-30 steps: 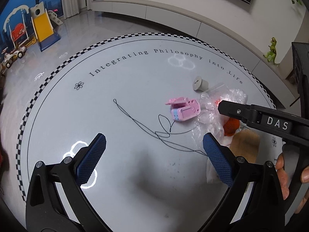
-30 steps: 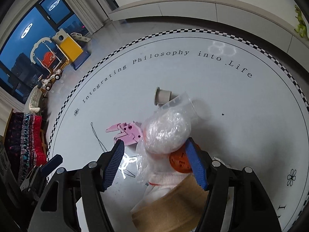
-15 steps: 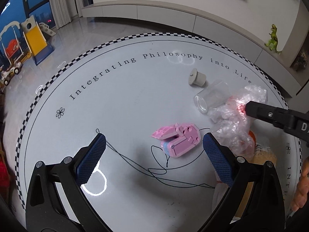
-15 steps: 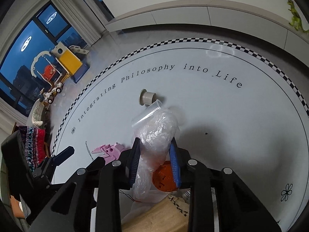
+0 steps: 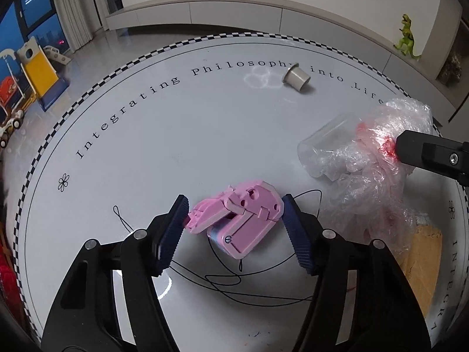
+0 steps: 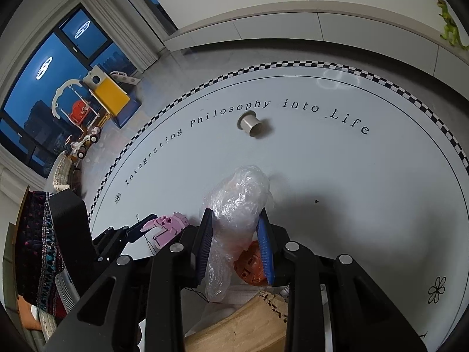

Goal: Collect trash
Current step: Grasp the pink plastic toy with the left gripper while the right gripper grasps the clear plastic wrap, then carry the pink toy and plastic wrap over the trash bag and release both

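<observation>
My left gripper [image 5: 234, 226] is closed around a pink plastic toy piece [image 5: 240, 220] that lies on the white round table [image 5: 176, 135]; both pads touch its ends. A thin black thread [image 5: 234, 286] loops under it. My right gripper [image 6: 236, 243] is shut on a crumpled clear plastic bag [image 6: 239, 202] and holds it off the table; the bag also shows in the left wrist view [image 5: 378, 161] with a clear cup [image 5: 325, 146] in it. The pink piece shows at the left of the right wrist view [image 6: 168, 227].
A small grey spool [image 5: 296, 77] lies on its side near the far lettering, also in the right wrist view [image 6: 250, 123]. An orange plastic piece [image 6: 252, 264] and brown paper [image 6: 243, 322] lie below the bag. A green dinosaur [image 5: 406, 41] stands on the ledge behind.
My left gripper moved forward to the pink piece and closed on it. My right gripper closed on the plastic bag and lifted it.
</observation>
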The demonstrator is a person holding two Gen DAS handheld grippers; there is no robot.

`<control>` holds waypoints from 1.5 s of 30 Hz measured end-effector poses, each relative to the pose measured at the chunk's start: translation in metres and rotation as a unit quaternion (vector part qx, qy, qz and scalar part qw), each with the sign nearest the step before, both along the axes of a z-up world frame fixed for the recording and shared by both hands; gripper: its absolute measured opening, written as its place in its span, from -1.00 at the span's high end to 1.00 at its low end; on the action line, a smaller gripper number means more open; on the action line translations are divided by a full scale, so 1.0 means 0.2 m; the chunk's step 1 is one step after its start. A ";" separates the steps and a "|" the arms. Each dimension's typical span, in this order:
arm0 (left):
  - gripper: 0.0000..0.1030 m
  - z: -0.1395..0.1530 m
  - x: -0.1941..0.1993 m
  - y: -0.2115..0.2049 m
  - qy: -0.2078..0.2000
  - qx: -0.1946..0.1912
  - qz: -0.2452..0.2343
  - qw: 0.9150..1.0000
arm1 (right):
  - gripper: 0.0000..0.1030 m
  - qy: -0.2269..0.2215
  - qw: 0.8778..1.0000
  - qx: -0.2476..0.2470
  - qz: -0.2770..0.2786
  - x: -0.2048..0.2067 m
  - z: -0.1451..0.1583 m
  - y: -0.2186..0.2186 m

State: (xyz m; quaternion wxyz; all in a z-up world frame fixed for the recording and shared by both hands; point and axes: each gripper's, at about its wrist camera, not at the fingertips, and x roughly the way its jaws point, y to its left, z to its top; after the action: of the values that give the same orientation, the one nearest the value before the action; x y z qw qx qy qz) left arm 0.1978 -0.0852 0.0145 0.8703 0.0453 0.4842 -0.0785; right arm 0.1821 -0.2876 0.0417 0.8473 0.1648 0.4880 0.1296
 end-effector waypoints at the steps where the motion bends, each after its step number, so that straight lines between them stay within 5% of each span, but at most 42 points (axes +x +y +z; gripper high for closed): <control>1: -0.24 0.00 -0.01 0.01 -0.001 -0.006 0.001 1.000 | 0.40 0.000 1.000 0.000 0.000 -0.01 0.00 0.00; 14: -0.23 0.15 -0.36 0.22 -0.018 -0.021 0.025 0.999 | 0.39 -0.013 1.000 0.006 0.023 -0.21 0.13 0.17; 30: -0.24 0.30 -0.98 0.65 -0.057 -0.026 0.090 0.994 | 0.39 -0.021 0.995 0.008 0.095 -0.70 0.21 0.58; 45: -0.24 0.18 -1.83 1.26 -0.060 -0.019 0.220 0.974 | 0.40 -0.012 0.965 0.008 0.261 -1.35 0.10 1.35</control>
State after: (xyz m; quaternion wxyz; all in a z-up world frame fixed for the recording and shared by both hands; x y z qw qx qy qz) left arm -0.1683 0.1660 0.0500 0.8946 -0.0737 0.4272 0.1085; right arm -0.0889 -0.0171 0.0625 0.7884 0.0372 0.5028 0.3524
